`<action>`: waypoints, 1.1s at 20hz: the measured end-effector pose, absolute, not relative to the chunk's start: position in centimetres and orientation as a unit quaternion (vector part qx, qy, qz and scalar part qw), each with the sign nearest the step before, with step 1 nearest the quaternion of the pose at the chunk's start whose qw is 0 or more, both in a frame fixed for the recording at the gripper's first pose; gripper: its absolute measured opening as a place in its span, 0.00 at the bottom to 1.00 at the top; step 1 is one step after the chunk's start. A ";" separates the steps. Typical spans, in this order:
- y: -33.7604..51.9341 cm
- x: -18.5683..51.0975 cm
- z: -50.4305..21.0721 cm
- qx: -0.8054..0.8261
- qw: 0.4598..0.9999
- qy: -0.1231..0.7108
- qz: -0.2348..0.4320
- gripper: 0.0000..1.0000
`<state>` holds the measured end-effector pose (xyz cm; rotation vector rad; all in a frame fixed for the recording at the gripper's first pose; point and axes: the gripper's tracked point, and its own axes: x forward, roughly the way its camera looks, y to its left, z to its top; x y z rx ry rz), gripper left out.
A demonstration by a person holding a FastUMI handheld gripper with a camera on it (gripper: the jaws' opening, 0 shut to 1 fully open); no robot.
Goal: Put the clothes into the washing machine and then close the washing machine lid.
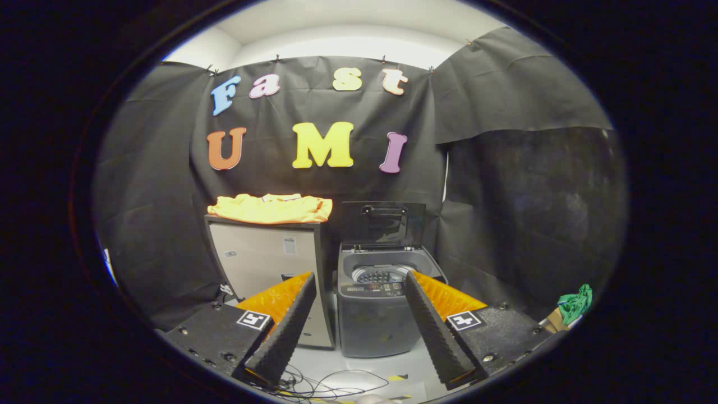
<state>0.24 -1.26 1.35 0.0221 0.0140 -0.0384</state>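
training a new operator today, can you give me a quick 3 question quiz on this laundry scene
1. True or false: the washing machine lid stands open.
2. Where does the orange garment lie? A) in the drum B) on top of the cabinet C) on the floor
3. What are the gripper fingers doing?

Key: 1 true. 2 B. 3 spread open, holding nothing, with the washing machine beyond them.

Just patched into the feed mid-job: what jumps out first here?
The orange garment draws the eye first, lying folded on top of the small cabinet, beyond the jaws. Beside the cabinet stands the top-loading washing machine, its lid raised upright so the drum shows. The gripper has its jaws wide open, holding nothing, with the machine framed between them.
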 end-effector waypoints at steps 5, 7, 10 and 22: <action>-0.4 2.6 6.3 0.006 1.000 -0.007 -0.016 0.99; -0.1 4.2 8.8 0.004 1.000 -0.014 -0.018 0.99; 1.3 7.0 12.8 0.013 1.000 -0.011 -0.010 0.99; 13.9 26.1 24.6 0.000 0.997 0.023 0.067 0.99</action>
